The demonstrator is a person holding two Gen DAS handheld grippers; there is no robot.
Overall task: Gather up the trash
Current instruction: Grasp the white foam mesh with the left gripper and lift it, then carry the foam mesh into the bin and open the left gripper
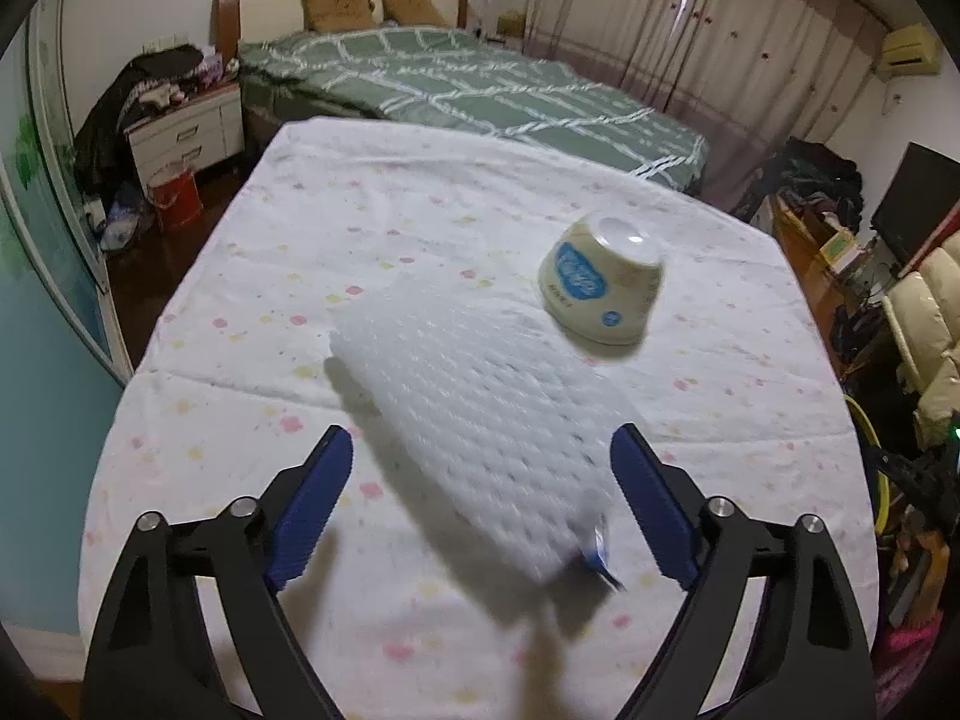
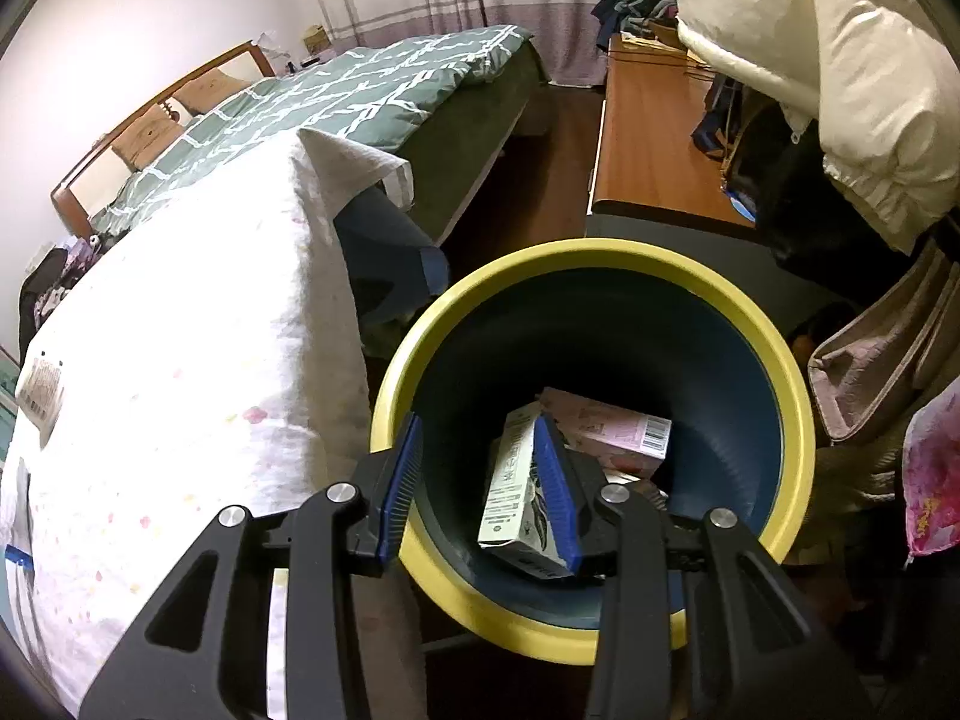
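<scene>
Two risks noted: left gripper (image 1: 480,504) wide open around blurred bubble-wrap pack (image 1: 480,420) beside overturned cup (image 1: 600,279), likely slip if closed off-centre; right gripper (image 2: 480,486) open, empty over bin (image 2: 600,258) holding cartons (image 2: 516,486).

the left gripper (image 1: 480,480) hangs wide open over a white bubble-wrap packet (image 1: 480,426), an upturned cream cup (image 1: 600,285) ahead to its right
</scene>
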